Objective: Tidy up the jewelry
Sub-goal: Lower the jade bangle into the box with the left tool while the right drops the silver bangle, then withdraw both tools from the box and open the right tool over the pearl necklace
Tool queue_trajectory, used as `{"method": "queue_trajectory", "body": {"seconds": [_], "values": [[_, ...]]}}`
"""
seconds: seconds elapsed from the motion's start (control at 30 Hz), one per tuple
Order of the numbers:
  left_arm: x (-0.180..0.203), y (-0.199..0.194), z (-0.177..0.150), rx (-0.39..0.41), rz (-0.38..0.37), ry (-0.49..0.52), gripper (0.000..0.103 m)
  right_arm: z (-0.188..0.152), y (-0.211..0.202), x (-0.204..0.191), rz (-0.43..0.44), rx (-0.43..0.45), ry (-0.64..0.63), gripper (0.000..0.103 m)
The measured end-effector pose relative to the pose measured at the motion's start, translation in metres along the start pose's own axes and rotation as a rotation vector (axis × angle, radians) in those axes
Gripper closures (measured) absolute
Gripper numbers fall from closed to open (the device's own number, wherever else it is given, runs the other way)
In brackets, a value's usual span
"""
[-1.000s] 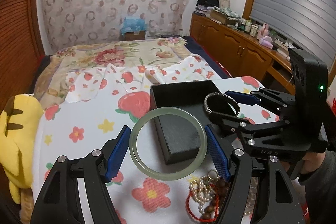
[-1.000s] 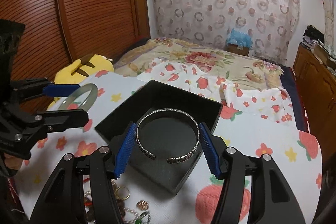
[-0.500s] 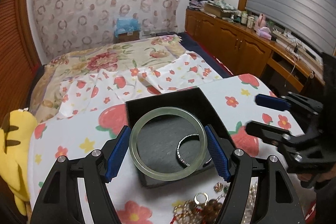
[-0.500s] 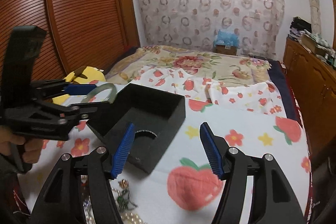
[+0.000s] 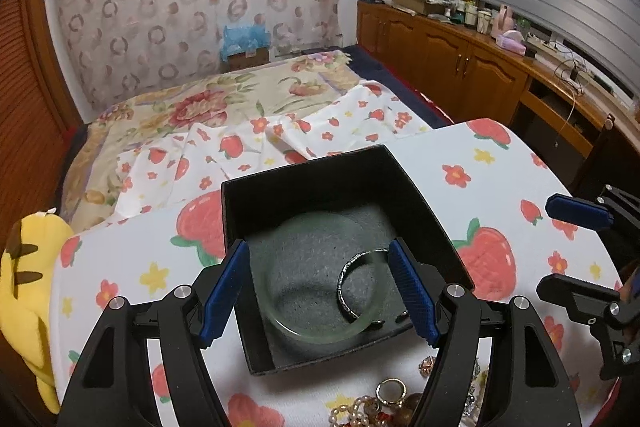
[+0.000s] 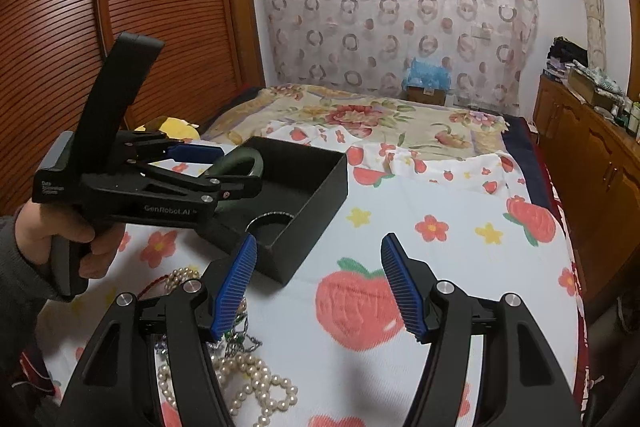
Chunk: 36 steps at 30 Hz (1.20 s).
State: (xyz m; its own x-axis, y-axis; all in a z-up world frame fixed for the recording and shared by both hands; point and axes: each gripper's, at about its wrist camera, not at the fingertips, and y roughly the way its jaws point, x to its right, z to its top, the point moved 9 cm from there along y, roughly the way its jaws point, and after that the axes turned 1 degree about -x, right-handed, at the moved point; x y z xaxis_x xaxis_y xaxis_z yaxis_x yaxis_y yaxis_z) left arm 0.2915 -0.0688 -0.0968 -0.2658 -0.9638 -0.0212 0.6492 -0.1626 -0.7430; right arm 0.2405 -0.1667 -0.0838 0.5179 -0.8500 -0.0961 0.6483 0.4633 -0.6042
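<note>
Inside the black box [image 5: 344, 183] near the table's middle, the green bangle [image 5: 316, 327], gripped a second earlier, lay released beside the silver cuff [image 5: 346, 275], both claws wide and empty, leaving the loose pile [image 6: 240, 379].

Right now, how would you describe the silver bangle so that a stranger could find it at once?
Find the black box on the strawberry-print cloth. On its grey lining, toward the right side, lies the silver bangle. Unlike the thick, pale green bangle, it is thin, smaller and made of shiny metal.
</note>
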Motion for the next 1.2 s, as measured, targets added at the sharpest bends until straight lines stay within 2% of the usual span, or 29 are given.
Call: {"method": "queue_trajectory", "body": {"seconds": [0.33, 0.47, 0.6, 0.7, 0.97, 1.03, 1.07, 1.13, 1.2], "values": [[0.004, -0.032, -0.027, 0.038, -0.038, -0.007, 0.029, -0.02, -0.023, -0.017, 0.028, -0.002, 0.0, 0.036], [0.008, -0.049, -0.048, 0.049, -0.038, 0.008, 0.029, -0.041, -0.022, -0.023, 0.033, -0.054, -0.011, 0.036], [0.011, -0.065, -0.071, 0.057, -0.048, 0.001, 0.029, -0.061, -0.014, -0.025, 0.037, -0.116, -0.034, 0.057], [0.01, -0.074, -0.088, 0.062, -0.055, -0.017, 0.029, -0.075, -0.008, -0.024, 0.043, -0.164, -0.042, 0.067], [-0.003, -0.084, -0.128, 0.048, -0.053, -0.073, 0.029, -0.088, 0.006, -0.028, 0.049, -0.224, -0.073, 0.071], [-0.012, -0.082, -0.134, 0.035, -0.042, -0.087, 0.033, -0.088, 0.01, -0.026, 0.034, -0.229, -0.073, 0.072], [-0.015, -0.081, -0.136, 0.027, -0.038, -0.092, 0.036, -0.088, 0.011, -0.025, 0.025, -0.228, -0.066, 0.076], [-0.022, -0.081, -0.14, 0.018, -0.032, -0.103, 0.037, -0.087, 0.014, -0.019, 0.002, -0.231, -0.05, 0.082], [-0.024, -0.082, -0.143, 0.014, -0.038, -0.111, 0.039, -0.086, 0.014, -0.016, -0.008, -0.223, -0.037, 0.084]]}}
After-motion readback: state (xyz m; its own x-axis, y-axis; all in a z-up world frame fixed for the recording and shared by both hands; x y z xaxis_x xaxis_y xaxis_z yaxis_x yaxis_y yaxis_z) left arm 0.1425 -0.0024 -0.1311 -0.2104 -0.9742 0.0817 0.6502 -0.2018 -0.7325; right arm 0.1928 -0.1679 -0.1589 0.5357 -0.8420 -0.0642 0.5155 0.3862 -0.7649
